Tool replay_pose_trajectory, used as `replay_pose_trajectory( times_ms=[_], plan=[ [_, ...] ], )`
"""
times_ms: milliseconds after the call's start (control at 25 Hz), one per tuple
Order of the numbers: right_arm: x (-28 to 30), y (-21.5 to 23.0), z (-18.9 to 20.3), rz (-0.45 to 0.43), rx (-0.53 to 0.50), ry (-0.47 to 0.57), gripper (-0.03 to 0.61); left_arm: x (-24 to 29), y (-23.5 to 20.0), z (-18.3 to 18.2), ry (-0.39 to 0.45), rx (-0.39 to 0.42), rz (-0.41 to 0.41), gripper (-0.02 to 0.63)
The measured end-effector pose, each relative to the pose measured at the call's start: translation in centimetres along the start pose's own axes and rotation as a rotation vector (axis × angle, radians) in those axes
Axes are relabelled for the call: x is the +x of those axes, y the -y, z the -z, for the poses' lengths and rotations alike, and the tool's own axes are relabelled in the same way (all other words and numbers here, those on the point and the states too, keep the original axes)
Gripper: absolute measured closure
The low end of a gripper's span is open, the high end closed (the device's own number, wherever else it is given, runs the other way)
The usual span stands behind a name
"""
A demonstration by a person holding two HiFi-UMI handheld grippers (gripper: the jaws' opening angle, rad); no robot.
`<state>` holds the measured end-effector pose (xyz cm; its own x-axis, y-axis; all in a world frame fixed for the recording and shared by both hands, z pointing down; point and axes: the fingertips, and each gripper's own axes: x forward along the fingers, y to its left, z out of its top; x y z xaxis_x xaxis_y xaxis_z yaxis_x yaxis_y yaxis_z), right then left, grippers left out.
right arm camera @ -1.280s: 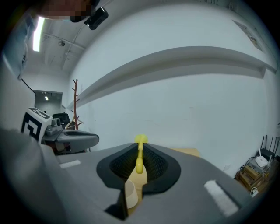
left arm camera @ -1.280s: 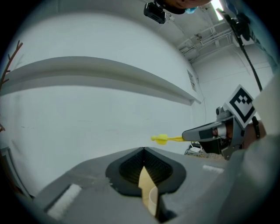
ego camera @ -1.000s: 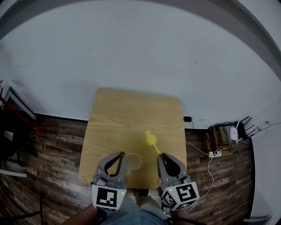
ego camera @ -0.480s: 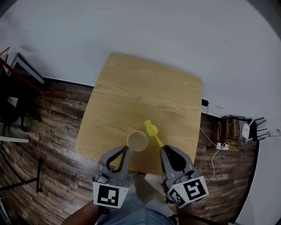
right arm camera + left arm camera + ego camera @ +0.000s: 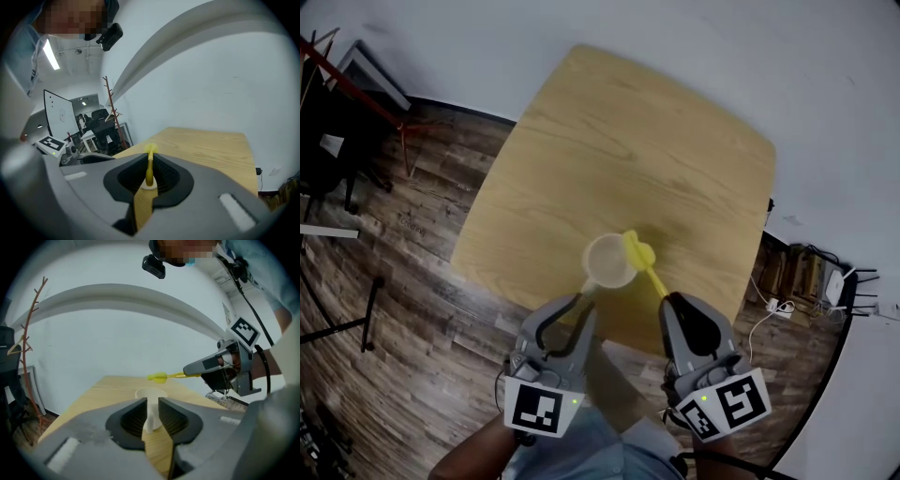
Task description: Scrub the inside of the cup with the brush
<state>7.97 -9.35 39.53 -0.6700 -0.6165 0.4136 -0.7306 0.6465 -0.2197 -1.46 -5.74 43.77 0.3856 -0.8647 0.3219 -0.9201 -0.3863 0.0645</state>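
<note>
A pale cup [image 5: 609, 260] stands near the front edge of the wooden table [image 5: 656, 141]. Its handle [image 5: 151, 412] sits between the jaws of my left gripper [image 5: 578, 305]. Those jaws are opening, and a thin gap shows beside the handle. My right gripper [image 5: 673, 302] is shut on the thin handle of a yellow brush [image 5: 638, 252]. The brush head rests at the right side of the cup's rim. In the left gripper view the brush [image 5: 159, 377] hovers just above the cup [image 5: 150, 393], with the right gripper [image 5: 194, 369] behind it. The right gripper view shows the brush handle [image 5: 149, 169] clamped between the jaws.
The table stands on dark plank floor, against a white wall. Cables and a power strip [image 5: 780, 306] lie on the floor at the right. A red coat stand [image 5: 366, 98] and chair legs are at the left. The person's legs are under the grippers.
The head view has swung, so the table now sits larger and turned. The brush head has come from beside the cup to its rim. Both grippers stay at the near edge.
</note>
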Motion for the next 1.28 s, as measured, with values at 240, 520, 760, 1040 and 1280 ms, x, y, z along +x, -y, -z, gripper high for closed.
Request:
replay_pose_trajectory(
  times_ms=[240,520,760,1040,1280],
  plan=[
    [-0.5,0.0,1.0,-0.029,-0.024,-0.020,0.540,0.8,0.1,2.7,0.020,-0.010,0.001,0.448],
    [-0.1,0.2,2.7,-0.037,-0.028,-0.051,0.538,2.0,-0.6,4.6,0.024,0.006,0.000,0.445],
    [0.1,0.3,2.7,-0.039,-0.031,-0.049,0.538,3.2,-0.6,5.4,0.013,0.007,-0.015,0.445],
    [0.2,0.6,2.6,-0.043,-0.022,-0.050,0.538,3.7,-0.6,5.5,-0.003,0.020,-0.036,0.453],
    [0.1,0.6,2.5,-0.039,-0.010,-0.043,0.538,4.1,-0.4,5.2,-0.019,0.076,-0.019,0.491]
  ],
)
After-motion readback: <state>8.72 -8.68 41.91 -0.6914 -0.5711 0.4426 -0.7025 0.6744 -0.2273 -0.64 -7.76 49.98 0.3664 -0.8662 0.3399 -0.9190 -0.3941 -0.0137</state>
